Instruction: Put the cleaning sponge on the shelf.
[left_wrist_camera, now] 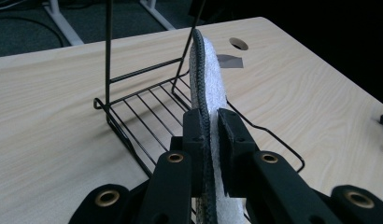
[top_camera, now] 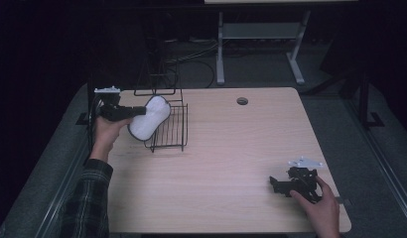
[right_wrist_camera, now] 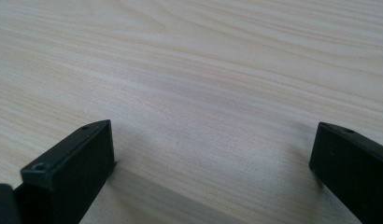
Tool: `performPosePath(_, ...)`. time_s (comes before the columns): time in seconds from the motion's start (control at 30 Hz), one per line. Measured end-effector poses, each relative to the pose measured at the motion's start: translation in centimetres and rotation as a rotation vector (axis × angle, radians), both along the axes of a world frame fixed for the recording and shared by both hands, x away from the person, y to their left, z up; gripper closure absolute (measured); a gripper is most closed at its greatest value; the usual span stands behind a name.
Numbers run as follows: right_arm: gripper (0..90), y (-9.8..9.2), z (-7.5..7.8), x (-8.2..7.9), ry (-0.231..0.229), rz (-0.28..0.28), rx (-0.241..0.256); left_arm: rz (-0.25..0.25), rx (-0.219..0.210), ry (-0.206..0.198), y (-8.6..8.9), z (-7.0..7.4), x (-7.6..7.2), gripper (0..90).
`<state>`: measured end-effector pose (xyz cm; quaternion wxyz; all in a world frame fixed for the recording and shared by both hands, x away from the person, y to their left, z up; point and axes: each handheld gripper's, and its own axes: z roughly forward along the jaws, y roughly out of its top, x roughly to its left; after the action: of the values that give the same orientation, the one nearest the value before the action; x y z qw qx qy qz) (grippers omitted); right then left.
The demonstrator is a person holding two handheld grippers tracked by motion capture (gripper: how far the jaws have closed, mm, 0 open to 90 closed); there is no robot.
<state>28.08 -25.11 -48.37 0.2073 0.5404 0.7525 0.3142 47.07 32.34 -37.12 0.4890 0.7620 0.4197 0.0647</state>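
A white oval sponge with a dark backing is held on edge over the left side of a black wire rack. My left gripper is shut on the sponge's near end. In the left gripper view the sponge stands upright between the two pads, its dark edge facing left, above the wire rack. My right gripper rests low near the table's front right corner, open with nothing between its fingers. In the right gripper view its jaws stand wide apart over bare wood.
The light wooden table has a round cable hole near its back edge. A tall wire frame rises from the rack's back. A white desk's legs stand on the floor beyond the table.
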Motion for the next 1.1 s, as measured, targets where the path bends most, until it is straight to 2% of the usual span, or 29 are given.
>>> performPosePath(0.17, 0.0, 0.0, 0.0, 0.0, 0.0, 0.0, 0.0, 0.011, -0.006, 0.006, -0.3, -0.5, 0.4, 81.3)
performPosePath(0.3, 0.0, 0.0, 0.0, 0.0, 0.001, 0.0, 0.0, 0.015, 0.017, 0.011, -0.5, -0.9, 0.7, 80.9)
performPosePath(0.57, 0.0, 0.0, 0.0, 0.0, 0.0, 0.0, 0.0, 0.041, 0.012, 0.014, -1.1, -1.6, 1.1, 80.6)
performPosePath(0.87, 0.0, 0.0, 0.0, 0.0, 0.001, 0.0, 0.0, 0.049, 0.048, 0.021, -1.6, -2.2, 1.5, 78.8)
performPosePath(1.1, 0.0, 0.0, 0.0, 0.0, 0.001, 0.0, 0.0, 0.068, 0.095, 0.022, -1.6, -2.4, 1.6, 76.0)
